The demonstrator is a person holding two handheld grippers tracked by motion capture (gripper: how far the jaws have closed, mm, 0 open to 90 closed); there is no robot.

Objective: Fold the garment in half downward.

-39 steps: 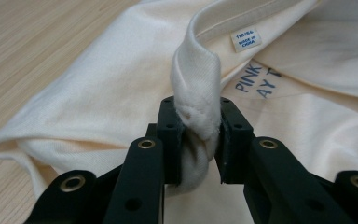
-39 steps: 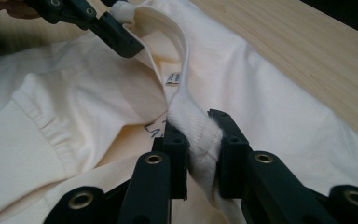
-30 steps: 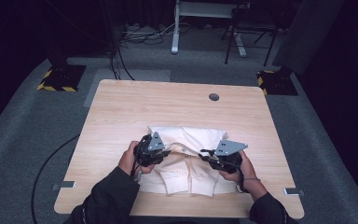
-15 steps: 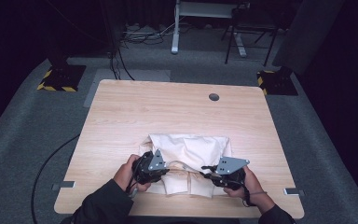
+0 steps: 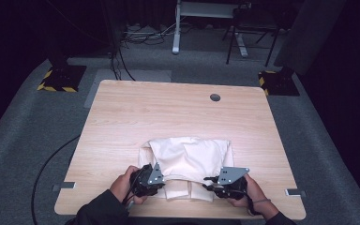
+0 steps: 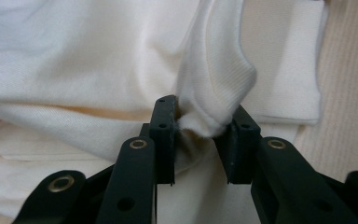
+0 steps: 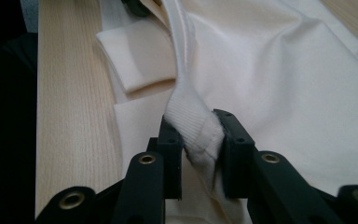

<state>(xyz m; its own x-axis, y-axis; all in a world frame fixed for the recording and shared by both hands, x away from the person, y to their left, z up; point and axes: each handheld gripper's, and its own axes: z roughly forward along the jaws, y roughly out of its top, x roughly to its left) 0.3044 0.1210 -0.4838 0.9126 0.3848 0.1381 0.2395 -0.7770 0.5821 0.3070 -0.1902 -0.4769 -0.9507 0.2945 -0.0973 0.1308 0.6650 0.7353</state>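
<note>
A cream-white garment (image 5: 187, 159) lies folded on the near middle of the wooden table (image 5: 168, 112). My left gripper (image 5: 157, 180) is at the garment's near left edge, shut on a bunched ribbed hem (image 6: 212, 93). At the near right edge my right gripper (image 5: 210, 183) is shut on a ribbed band of the same garment (image 7: 191, 119). The strip of fabric between the two grippers is lifted and stretched. Folded sleeve cuffs (image 7: 135, 60) lie flat beneath it by the table's front edge.
A round cable hole (image 5: 214, 97) is in the table's far right part. Grey brackets (image 5: 63, 186) stick out at the table's near corners. Cables and stand legs (image 5: 178, 33) cross the dark carpet beyond the table.
Both grippers have pulled back toward the table's front edge with the garment's edge held, and spread slightly apart. The fold has been drawn over toward the person.
</note>
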